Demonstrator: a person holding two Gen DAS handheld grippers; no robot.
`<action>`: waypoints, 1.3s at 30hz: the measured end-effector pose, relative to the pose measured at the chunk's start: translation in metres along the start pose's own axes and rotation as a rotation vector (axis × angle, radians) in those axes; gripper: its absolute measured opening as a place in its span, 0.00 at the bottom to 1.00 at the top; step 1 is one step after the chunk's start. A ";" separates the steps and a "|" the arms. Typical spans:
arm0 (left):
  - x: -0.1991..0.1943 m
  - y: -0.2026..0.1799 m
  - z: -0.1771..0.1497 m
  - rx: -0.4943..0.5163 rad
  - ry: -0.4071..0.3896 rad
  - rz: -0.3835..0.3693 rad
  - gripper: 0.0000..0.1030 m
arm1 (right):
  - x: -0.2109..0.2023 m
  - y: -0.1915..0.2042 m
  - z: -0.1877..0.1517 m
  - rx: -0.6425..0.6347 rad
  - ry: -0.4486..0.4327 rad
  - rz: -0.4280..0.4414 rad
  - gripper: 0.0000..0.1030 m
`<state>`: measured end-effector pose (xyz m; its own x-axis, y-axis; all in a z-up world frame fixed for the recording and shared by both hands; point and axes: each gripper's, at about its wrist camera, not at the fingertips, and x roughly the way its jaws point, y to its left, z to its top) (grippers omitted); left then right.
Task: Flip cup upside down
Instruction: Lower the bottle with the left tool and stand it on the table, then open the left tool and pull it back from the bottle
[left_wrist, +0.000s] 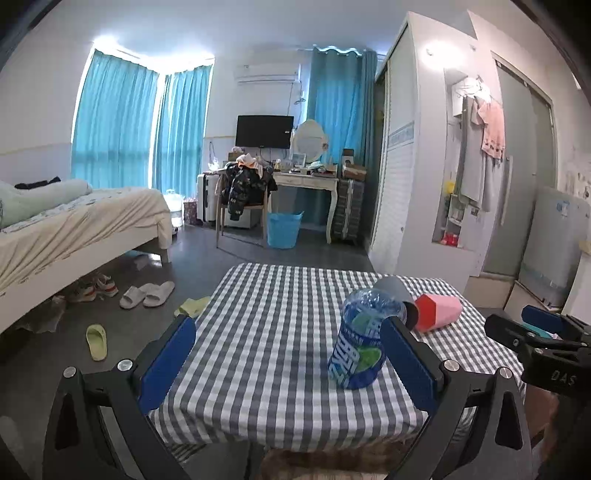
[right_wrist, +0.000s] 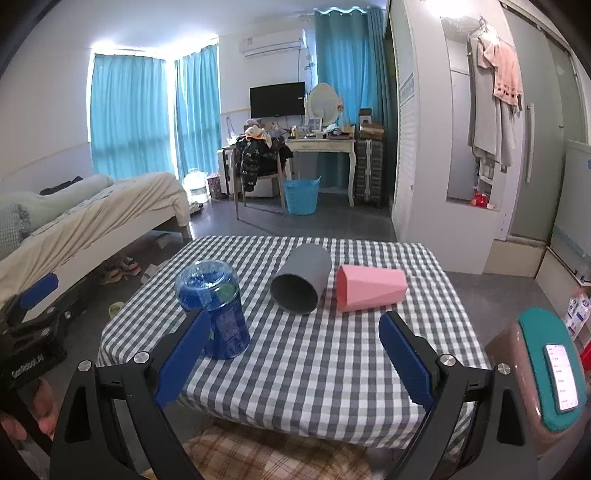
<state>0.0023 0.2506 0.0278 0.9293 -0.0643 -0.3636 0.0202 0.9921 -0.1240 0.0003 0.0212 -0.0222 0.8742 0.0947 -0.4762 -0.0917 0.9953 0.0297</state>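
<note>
A clear blue plastic cup (left_wrist: 357, 343) stands upside down on the checked tablecloth (left_wrist: 266, 332), also in the right wrist view (right_wrist: 218, 306). A grey cup (right_wrist: 301, 278) and a pink faceted cup (right_wrist: 369, 288) lie on their sides behind it; both show in the left wrist view, the grey cup (left_wrist: 393, 288) and the pink cup (left_wrist: 439, 312). My left gripper (left_wrist: 288, 363) is open and empty, its right finger just beside the blue cup. My right gripper (right_wrist: 293, 358) is open and empty, its left finger in front of the blue cup.
The small table sits in a bedroom with a bed (left_wrist: 74, 225) to the left, a wardrobe (left_wrist: 402, 166) to the right and a desk (left_wrist: 306, 184) at the back. Slippers (left_wrist: 147, 293) lie on the floor. A phone on a teal stand (right_wrist: 554, 369) is at the right.
</note>
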 end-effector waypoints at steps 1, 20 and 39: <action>0.000 0.001 -0.002 -0.002 0.006 0.002 1.00 | 0.001 0.001 -0.002 -0.001 0.000 -0.002 0.91; 0.000 -0.002 -0.009 0.024 0.052 0.016 1.00 | 0.003 -0.001 -0.009 0.016 0.024 -0.010 1.00; 0.003 0.005 -0.011 0.008 0.070 0.030 1.00 | 0.010 0.004 -0.010 -0.004 0.046 0.000 1.00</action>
<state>0.0015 0.2546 0.0158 0.9015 -0.0413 -0.4308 -0.0045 0.9945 -0.1048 0.0034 0.0262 -0.0355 0.8512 0.0933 -0.5165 -0.0931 0.9953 0.0264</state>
